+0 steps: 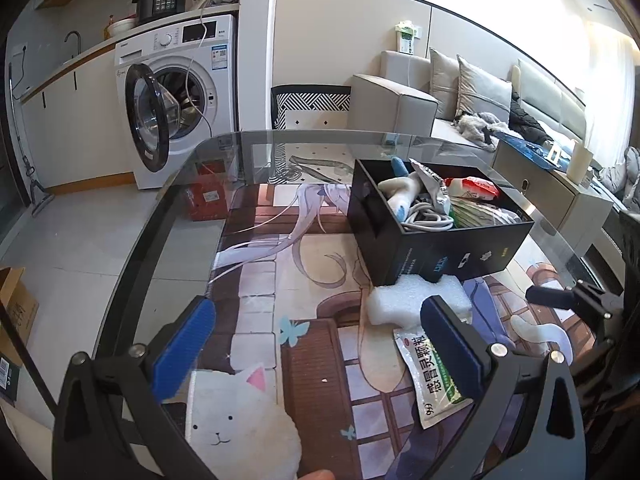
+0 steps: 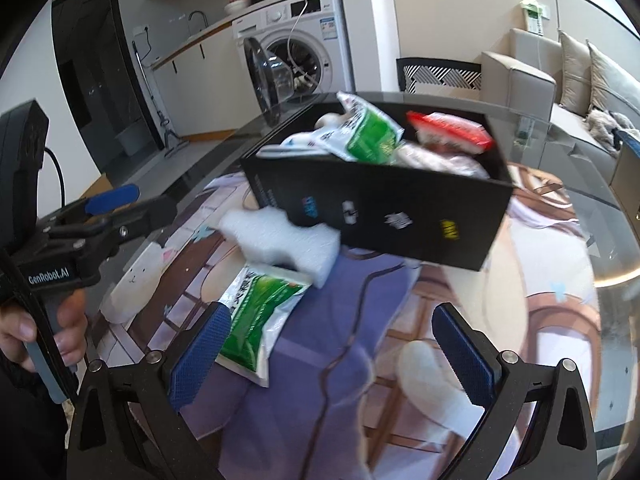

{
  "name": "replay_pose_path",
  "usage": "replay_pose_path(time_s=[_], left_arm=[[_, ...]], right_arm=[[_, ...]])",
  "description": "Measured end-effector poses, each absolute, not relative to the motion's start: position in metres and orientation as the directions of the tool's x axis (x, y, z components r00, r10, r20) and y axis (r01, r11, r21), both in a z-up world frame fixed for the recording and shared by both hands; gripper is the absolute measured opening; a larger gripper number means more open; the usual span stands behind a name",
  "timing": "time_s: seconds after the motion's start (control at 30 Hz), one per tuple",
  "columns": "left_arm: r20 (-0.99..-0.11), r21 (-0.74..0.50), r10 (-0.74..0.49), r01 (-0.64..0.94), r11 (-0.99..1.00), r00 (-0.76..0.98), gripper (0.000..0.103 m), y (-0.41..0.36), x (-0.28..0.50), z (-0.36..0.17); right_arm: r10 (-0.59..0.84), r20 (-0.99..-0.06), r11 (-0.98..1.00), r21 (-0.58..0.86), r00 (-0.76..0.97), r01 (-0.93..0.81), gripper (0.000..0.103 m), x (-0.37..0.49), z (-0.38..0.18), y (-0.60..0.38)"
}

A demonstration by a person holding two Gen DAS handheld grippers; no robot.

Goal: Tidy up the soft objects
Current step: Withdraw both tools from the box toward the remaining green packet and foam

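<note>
Three soft things are still lying out on the tabletop. On the left, a white cat cushion is sitting just under the left tool, whose two blue pads are standing wide apart, holding nothing. Next, a green and white packet and a white foam piece are waiting beside the black box. The box is already holding a toy, a cord and several packets. The right tool is hanging wide apart and empty too. So the job is looking more than half done.

1 black box, 1 foam block, 2 green sachets, 1 cat plush.
</note>
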State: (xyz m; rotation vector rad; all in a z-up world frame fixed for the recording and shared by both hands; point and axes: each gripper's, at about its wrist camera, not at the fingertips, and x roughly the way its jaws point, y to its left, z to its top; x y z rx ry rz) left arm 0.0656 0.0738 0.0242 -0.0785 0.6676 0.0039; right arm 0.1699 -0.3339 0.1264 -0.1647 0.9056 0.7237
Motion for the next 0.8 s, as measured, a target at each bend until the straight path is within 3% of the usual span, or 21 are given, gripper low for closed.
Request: replay_pose_path(time_s=[0.37, 0.8], left_arm=[[-0.620, -0.104, -0.023, -0.053, 0.993, 0.784, 0.103, 0.086, 0.067, 0.025], [-0.629, -0.095, -0.030, -0.038, 0.995, 0.777, 0.103, 0.081, 0.067, 0.022]], right_arm=[[0.390, -0.822, 0.769, 0.042, 0.416, -0.638, 0.102, 0.166, 0.109, -0.301], [0.330, -0.837, 0.793, -0.005, 0.436, -0.609, 0.102, 0.181, 0.108, -0.349]])
